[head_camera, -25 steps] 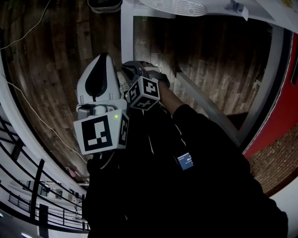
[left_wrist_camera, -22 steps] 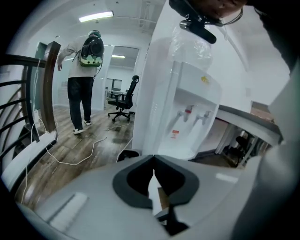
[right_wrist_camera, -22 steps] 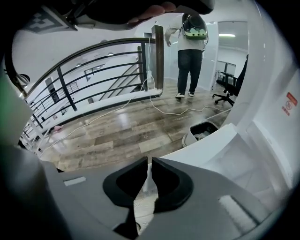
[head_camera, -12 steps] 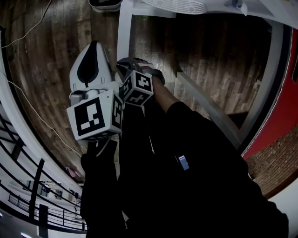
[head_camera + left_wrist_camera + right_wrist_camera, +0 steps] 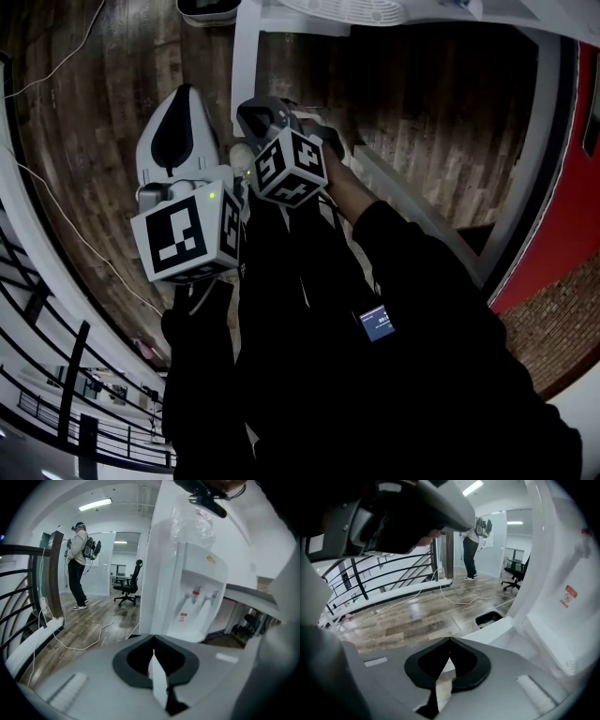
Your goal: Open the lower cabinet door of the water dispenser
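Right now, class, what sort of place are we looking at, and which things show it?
Probably an office or similar workplace: a white water dispenser, a black swivel chair on the wood floor, and strip lights overhead.

Your right gripper [image 5: 449,639] has just closed its jaws; the tips meet with nothing between them. Beyond them lies the wooden floor [image 5: 408,620], crossed by a white cable [image 5: 459,601]. The white water dispenser [image 5: 562,634] fills the right side and bears a red label [image 5: 567,596]. A black railing [image 5: 370,581] runs along the left. A person [image 5: 469,550] stands far off, near an office chair [image 5: 513,576].
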Tool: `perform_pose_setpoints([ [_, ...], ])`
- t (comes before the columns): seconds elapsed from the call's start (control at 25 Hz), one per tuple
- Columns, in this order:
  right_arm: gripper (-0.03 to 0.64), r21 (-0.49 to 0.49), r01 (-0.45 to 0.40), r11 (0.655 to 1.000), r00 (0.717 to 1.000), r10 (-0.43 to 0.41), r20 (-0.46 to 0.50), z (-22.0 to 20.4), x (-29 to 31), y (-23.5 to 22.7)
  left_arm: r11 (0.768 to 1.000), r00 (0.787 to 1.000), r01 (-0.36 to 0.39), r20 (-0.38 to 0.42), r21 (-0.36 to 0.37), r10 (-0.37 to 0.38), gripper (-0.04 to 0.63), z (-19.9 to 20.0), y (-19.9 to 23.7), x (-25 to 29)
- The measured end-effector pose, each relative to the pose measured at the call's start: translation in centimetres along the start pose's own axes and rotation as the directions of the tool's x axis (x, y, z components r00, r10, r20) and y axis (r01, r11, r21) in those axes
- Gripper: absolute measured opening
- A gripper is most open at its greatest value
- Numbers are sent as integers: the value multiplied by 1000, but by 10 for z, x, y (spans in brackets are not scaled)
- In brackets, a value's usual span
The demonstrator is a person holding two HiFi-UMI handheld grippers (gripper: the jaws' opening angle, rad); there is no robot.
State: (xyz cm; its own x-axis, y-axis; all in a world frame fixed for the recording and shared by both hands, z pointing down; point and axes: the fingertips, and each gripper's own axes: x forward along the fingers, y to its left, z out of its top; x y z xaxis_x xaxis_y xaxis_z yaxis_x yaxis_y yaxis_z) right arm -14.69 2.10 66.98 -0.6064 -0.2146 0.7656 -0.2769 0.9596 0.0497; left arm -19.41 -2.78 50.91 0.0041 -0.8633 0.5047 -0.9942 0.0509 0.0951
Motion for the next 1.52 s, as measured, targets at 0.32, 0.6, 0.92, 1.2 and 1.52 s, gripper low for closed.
perform_pose_setpoints([
  [0.32,0,47,217,975,974,-220,62,-14,-78,-79,1000,999,-1,41,24,0,8,34,-19,-5],
  [0.6,0,288,287,914,909,-354,219,18,-182,-126,996,997,26,66,83,-32,8,76,-49,-32],
  [0.92,-2,409,343,845,779,-500,379,63,-308,-160,996,990,27,137,90,-39,8,140,-68,-78],
  [1.2,-2,382,515,767,702,-633,325,65,-408,-182,989,981,70,172,132,-92,8,207,-86,-119],
  [1.52,-2,442,608,659,585,-749,312,77,-504,-183,983,952,116,264,145,-152,8,265,-85,-161],
])
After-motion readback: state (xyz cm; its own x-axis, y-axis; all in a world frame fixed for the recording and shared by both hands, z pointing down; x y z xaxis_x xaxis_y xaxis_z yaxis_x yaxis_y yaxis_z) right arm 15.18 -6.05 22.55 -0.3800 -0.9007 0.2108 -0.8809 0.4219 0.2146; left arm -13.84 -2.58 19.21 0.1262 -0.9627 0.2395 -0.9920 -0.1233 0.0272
